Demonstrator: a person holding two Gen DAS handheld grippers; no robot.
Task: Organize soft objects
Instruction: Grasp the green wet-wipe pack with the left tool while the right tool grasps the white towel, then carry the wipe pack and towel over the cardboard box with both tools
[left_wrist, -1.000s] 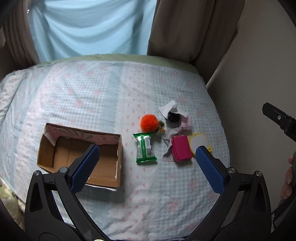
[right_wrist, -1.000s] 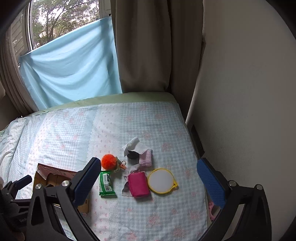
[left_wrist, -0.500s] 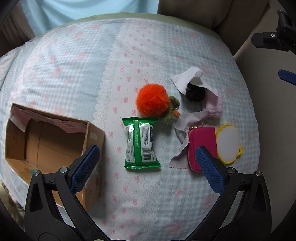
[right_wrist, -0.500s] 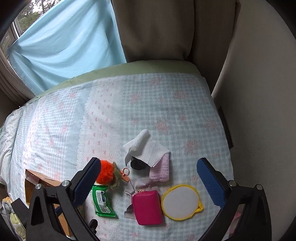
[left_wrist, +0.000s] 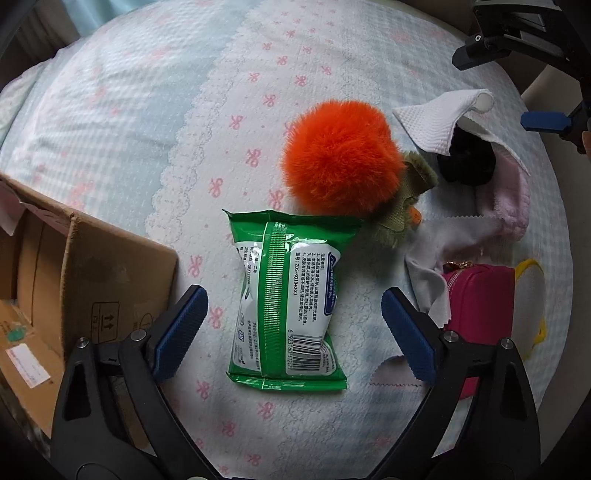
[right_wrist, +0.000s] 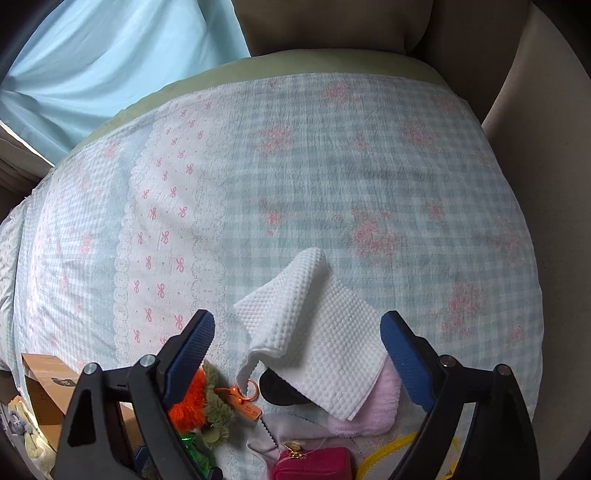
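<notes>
- Left tool (left_wrist: 291, 328): jaws apart and just been narrowing, straddling the green wipes pack (left_wrist: 284, 299) on the bed (left_wrist: 122, 110), pads not yet touching it.
- Right tool (right_wrist: 297, 354): likewise narrowing, empty, over the white cloth (right_wrist: 314, 332).
- Risk: slick film may squirt from the pads.
- Risk: closing on the cloth may pinch the bedsheet or drag the pink towel (right_wrist: 376, 402) beneath.
- Destination: cardboard box (left_wrist: 92, 280), left of the pack.

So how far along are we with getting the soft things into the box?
Nothing looks packed yet. Left gripper, jaws just narrowing, straddles the green wipes pack without touching; right gripper, also narrowing, frames the white cloth. Orange pom-pom, pink pouch and pink fleece remain outside the cardboard box.
</notes>
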